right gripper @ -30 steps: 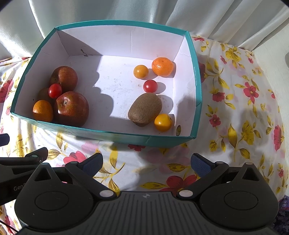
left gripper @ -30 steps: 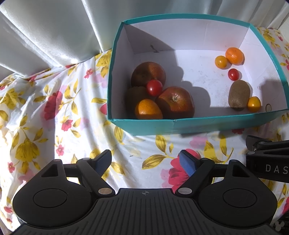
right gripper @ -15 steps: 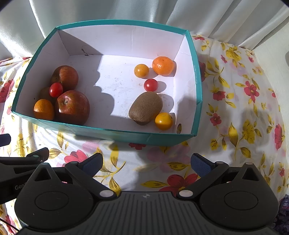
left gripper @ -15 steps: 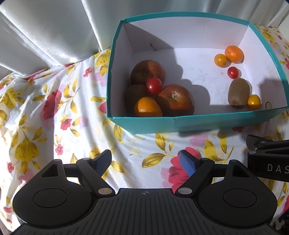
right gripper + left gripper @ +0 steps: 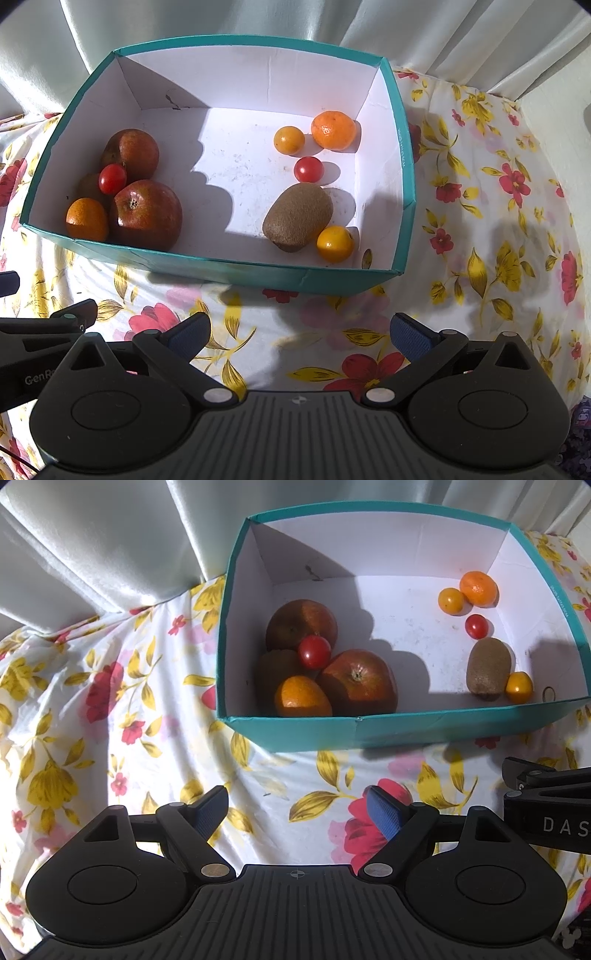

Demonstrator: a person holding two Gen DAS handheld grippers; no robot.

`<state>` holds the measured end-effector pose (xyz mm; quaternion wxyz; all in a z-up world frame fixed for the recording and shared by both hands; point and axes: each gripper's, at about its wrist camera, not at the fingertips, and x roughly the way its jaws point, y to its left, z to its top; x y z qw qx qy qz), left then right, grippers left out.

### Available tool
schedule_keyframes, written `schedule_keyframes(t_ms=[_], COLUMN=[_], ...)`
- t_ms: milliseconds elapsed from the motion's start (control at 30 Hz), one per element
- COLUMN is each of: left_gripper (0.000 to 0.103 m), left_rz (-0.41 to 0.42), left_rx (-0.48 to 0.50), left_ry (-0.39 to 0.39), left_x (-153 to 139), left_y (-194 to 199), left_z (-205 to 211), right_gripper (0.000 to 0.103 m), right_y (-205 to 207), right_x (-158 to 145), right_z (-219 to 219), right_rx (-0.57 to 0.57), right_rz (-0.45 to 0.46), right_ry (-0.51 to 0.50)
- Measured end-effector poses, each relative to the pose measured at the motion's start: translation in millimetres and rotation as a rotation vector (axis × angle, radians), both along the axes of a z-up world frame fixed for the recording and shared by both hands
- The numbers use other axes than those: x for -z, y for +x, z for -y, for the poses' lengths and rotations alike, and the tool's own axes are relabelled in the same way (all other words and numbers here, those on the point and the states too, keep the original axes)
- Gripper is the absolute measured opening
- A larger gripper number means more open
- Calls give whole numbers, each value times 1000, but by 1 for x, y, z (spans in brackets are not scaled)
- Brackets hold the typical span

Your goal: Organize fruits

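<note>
So both claws are just hanging on the near side of the box, over the flowery cloth [image 5: 498, 206]. My left claw [image 5: 297, 812] has its fingers spread wide with nothing between them, and my right claw [image 5: 299, 332] is the same, wide apart and empty.

All the fruit sits inside the teal box [image 5: 229, 266], split into two bunches. Left side, near corner: two apples, a near apple [image 5: 146, 214] and a far apple [image 5: 131, 151], with a red cherry tomato [image 5: 112, 179] perched between them. An orange [image 5: 86, 218] is tucked against the near wall, touching the near apple. There's also a brownish fruit [image 5: 277, 668] behind the orange, mostly in shadow, can't say for sure what it is.

Right side: a kiwi [image 5: 297, 216] with a small yellow fruit [image 5: 334, 243] touching it on the near right. Further back there's another red tomato [image 5: 309, 169], then a yellow tomato [image 5: 289, 139] just beside a mandarin [image 5: 333, 130] near the right wall.

White curtain [image 5: 110, 546] hangs behind everything.
</note>
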<state>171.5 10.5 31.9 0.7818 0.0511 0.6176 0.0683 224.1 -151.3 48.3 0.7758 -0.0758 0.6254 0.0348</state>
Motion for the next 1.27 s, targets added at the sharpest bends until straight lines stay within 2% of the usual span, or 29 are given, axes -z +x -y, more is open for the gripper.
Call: schedule_keyframes(t_ms=[800, 1267], left_gripper=[87, 87], left_rz=[0, 30], left_rx=[-2, 13], left_ry=[-18, -11], left_x=[3, 3], left_y=[2, 1], left_z=[-2, -2], right_gripper=[103, 103], right_y=[0, -1], right_x=[1, 2], right_z=[-1, -2], right_rx=[2, -3], right_rz=[35, 39], right_ry=[-14, -20])
